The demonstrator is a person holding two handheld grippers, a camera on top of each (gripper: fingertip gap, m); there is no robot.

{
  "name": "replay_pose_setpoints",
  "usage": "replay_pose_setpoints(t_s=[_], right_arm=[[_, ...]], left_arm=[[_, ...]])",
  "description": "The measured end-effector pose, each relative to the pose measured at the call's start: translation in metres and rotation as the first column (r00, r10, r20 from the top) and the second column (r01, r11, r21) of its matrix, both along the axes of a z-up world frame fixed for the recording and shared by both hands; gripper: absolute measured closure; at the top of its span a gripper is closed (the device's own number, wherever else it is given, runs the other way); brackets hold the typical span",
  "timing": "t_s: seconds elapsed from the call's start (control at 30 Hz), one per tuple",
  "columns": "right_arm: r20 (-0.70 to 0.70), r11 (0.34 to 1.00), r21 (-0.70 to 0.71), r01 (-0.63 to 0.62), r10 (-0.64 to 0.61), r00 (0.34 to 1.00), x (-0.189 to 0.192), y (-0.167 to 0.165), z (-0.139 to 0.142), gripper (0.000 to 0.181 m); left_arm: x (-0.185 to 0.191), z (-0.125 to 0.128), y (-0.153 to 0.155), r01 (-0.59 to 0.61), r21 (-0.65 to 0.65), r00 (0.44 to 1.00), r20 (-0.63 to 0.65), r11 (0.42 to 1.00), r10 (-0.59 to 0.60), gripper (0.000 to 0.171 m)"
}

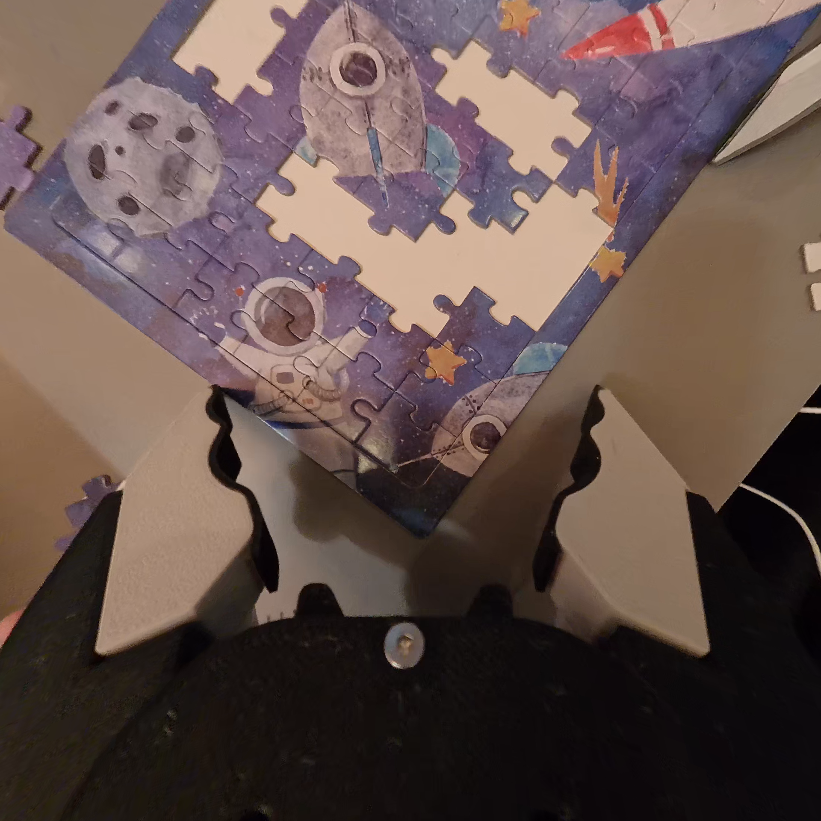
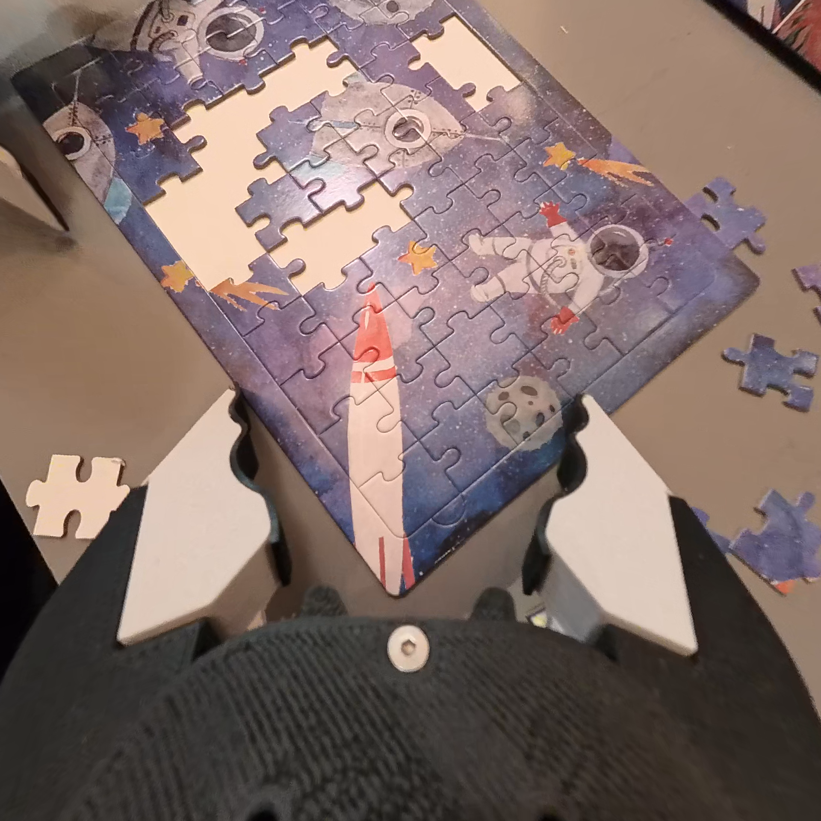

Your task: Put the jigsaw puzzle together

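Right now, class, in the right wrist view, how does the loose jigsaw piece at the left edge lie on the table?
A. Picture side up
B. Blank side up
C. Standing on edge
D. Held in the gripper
B: the loose jigsaw piece shows only its plain cream back, lying flat on the table, outside the open right gripper.

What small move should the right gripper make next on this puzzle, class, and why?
Probably reach for the loose blue piece beside the puzzle. The right gripper is open and empty, white gaps remain, and that piece lies face up nearby.

Both wrist views look down closely, sharing the puzzle [image 1: 311, 186] [image 2: 444, 266].
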State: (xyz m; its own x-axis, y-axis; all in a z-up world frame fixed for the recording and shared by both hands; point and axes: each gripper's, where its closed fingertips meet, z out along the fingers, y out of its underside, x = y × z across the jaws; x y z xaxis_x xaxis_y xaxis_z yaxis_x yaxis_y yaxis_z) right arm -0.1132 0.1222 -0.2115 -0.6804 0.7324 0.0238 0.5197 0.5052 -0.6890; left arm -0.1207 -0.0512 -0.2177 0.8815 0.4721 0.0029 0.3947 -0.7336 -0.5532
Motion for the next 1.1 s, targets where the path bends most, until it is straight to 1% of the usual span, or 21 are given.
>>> replay_pose_setpoints(t_s=[0.07, 0.13, 0.17, 0.2, 0.27, 0.37, 0.4, 0.43, 0.47, 0.5, 0.53, 0.57, 0.6, 0.63, 0.7, 0.77, 0.8, 0.87, 0.97, 1.03, 1.1], right_arm=[[-0.033, 1.0, -0.011, 0.001, -0.001, 0.999, -0.002, 0.002, 0.008, 0.05], [-0.118, 0.998, -0.06, 0.027, -0.034, 0.992, -0.009, 0.015, 0.029, 0.059], [-0.157, 0.995, -0.089, 0.053, -0.066, 0.985, -0.014, 0.026, 0.041, 0.063], [-0.191, 0.99, -0.11, 0.092, -0.112, 0.975, -0.019, 0.043, 0.054, 0.064], [-0.253, 0.972, -0.133, 0.196, -0.225, 0.941, -0.034, 0.088, 0.073, 0.068], [-0.3, 0.918, -0.178, 0.356, -0.395, 0.869, -0.056, 0.17, 0.083, 0.081], [-0.296, 0.905, -0.226, 0.36, -0.415, 0.86, -0.062, 0.188, 0.084, 0.082], [-0.298, 0.896, -0.295, 0.332, -0.416, 0.859, -0.066, 0.199, 0.088, 0.088], [-0.304, 0.882, -0.365, 0.297, -0.414, 0.858, -0.07, 0.206, 0.092, 0.097], [-0.302, 0.869, -0.416, 0.27, -0.411, 0.86, -0.071, 0.211, 0.094, 0.103], [-0.287, 0.862, -0.438, 0.256, -0.403, 0.869, -0.072, 0.212, 0.092, 0.105], [-0.271, 0.863, -0.439, 0.25, -0.393, 0.879, -0.071, 0.211, 0.088, 0.108], [-0.267, 0.871, -0.427, 0.242, -0.377, 0.887, -0.07, 0.206, 0.084, 0.115], [-0.265, 0.885, -0.405, 0.232, -0.356, 0.896, -0.069, 0.2, 0.078, 0.119], [-0.239, 0.912, -0.34, 0.23, -0.32, 0.917, -0.066, 0.191, 0.061, 0.12], [-0.229, 0.926, -0.295, 0.235, -0.307, 0.924, -0.064, 0.187, 0.054, 0.123], [-0.241, 0.925, -0.292, 0.244, -0.318, 0.917, -0.064, 0.188, 0.055, 0.125], [-0.238, 0.91, -0.315, 0.271, -0.352, 0.905, -0.064, 0.195, 0.058, 0.126], [-0.203, 0.892, -0.3, 0.337, -0.405, 0.892, -0.064, 0.212, 0.052, 0.127], [-0.192, 0.885, -0.299, 0.356, -0.421, 0.886, -0.065, 0.217, 0.05, 0.127], [-0.184, 0.866, -0.293, 0.404, -0.466, 0.865, -0.067, 0.226, 0.049, 0.127]], left_arm=[[-0.004, 0.011, 0.003, 0.0, 0.049, 1.0, -0.029, 0.999, 0.001, 0.027], [-0.009, 0.025, 0.004, -0.003, 0.096, 0.998, -0.061, 0.995, 0.008, 0.029], [-0.012, 0.031, 0.005, -0.003, 0.113, 0.997, -0.079, 0.994, 0.012, 0.03], [-0.017, 0.038, 0.004, -0.007, 0.12, 0.994, -0.104, 0.993, 0.02, 0.031], [-0.032, 0.046, 0.001, -0.015, 0.117, 0.987, -0.158, 0.993, 0.033, 0.033], [-0.058, 0.055, 0.002, -0.012, 0.123, 0.975, -0.218, 0.992, 0.039, 0.04], [-0.066, 0.059, 0.006, 0.0, 0.142, 0.973, -0.228, 0.99, 0.033, 0.043], [-0.07, 0.067, 0.015, 0.031, 0.178, 0.973, -0.231, 0.984, 0.011, 0.049], [-0.07, 0.077, 0.026, 0.084, 0.226, 0.972, -0.233, 0.971, -0.03, 0.064], [-0.069, 0.089, 0.038, 0.138, 0.273, 0.967, -0.244, 0.952, -0.071, 0.072], [-0.07, 0.1, 0.048, 0.182, 0.309, 0.959, -0.267, 0.934, -0.099, 0.081], [-0.073, 0.108, 0.057, 0.223, 0.327, 0.947, -0.295, 0.918, -0.125, 0.096], [-0.078, 0.112, 0.063, 0.251, 0.33, 0.935, -0.328, 0.91, -0.139, 0.107], [-0.086, 0.114, 0.068, 0.262, 0.325, 0.922, -0.361, 0.909, -0.136, 0.115], [-0.102, 0.11, 0.074, 0.269, 0.328, 0.909, -0.398, 0.906, -0.125, 0.129], [-0.109, 0.102, 0.078, 0.265, 0.38, 0.915, -0.389, 0.886, -0.107, 0.142], [-0.108, 0.095, 0.078, 0.263, 0.408, 0.927, -0.358, 0.875, -0.112, 0.147], [-0.106, 0.079, 0.072, 0.241, 0.421, 0.95, -0.285, 0.875, -0.125, 0.149], [-0.116, 0.061, 0.057, 0.198, 0.407, 0.961, -0.258, 0.891, -0.096, 0.153], [-0.121, 0.058, 0.054, 0.175, 0.419, 0.972, -0.215, 0.891, -0.09, 0.151], [-0.12, 0.06, 0.055, 0.169, 0.454, 0.979, -0.182, 0.875, -0.095, 0.149]])
